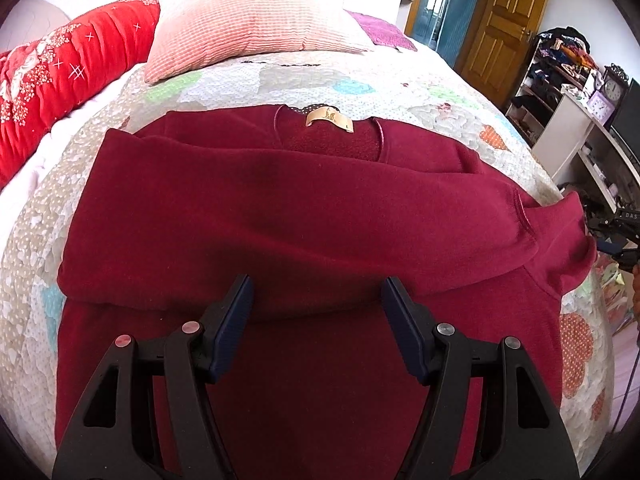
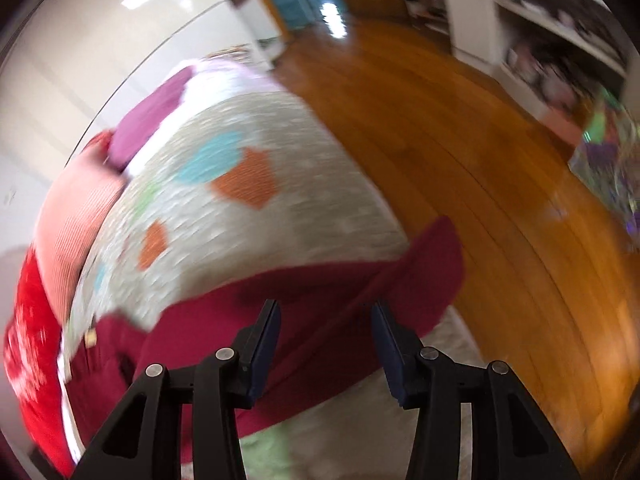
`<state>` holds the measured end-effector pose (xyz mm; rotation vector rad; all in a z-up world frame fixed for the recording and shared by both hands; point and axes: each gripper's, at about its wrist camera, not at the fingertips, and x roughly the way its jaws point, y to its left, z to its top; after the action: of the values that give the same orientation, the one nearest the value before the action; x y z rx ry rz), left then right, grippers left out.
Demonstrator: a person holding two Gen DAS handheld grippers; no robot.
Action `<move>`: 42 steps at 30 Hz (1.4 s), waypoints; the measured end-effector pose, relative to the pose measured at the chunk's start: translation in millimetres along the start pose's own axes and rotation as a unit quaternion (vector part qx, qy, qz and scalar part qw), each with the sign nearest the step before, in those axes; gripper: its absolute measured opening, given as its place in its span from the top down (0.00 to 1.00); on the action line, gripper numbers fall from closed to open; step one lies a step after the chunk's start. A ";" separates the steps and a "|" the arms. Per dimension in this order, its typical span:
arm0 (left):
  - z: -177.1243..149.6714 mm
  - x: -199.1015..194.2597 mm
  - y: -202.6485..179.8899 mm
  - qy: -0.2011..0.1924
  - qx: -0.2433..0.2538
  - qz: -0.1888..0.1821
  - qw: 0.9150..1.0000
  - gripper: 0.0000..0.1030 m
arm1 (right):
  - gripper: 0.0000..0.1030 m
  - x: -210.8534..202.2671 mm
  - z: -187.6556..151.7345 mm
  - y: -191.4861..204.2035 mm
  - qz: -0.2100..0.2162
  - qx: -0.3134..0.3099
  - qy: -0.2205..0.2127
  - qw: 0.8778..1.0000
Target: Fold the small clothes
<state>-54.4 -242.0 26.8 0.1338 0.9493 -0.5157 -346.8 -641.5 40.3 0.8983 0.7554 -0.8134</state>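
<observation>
A dark red sweater lies flat on the quilted bed, its tan neck label at the far side. One sleeve is folded across the chest, with its cuff at the bed's right edge. My left gripper hovers over the sweater's middle, open, with nothing between the pads. The right wrist view is blurred. In it my right gripper stands open above the red sleeve, which reaches over the bed's edge. The pads are apart from the cloth.
A pink ribbed pillow and a red flowered pillow lie at the head of the bed. To the right are a wooden door, a cluttered shelf and a white desk. Wooden floor runs beside the bed.
</observation>
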 end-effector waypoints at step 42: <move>20.3 -49.1 51.1 -0.046 -0.114 -0.086 0.989 0.35 | 0.94 -78.7 -81.4 165.2 0.377 -0.188 0.009 0.907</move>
<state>-38.1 -186.3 72.4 -0.1787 0.9263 -0.5631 -262.0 -484.8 131.6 0.7561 0.4873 0.0324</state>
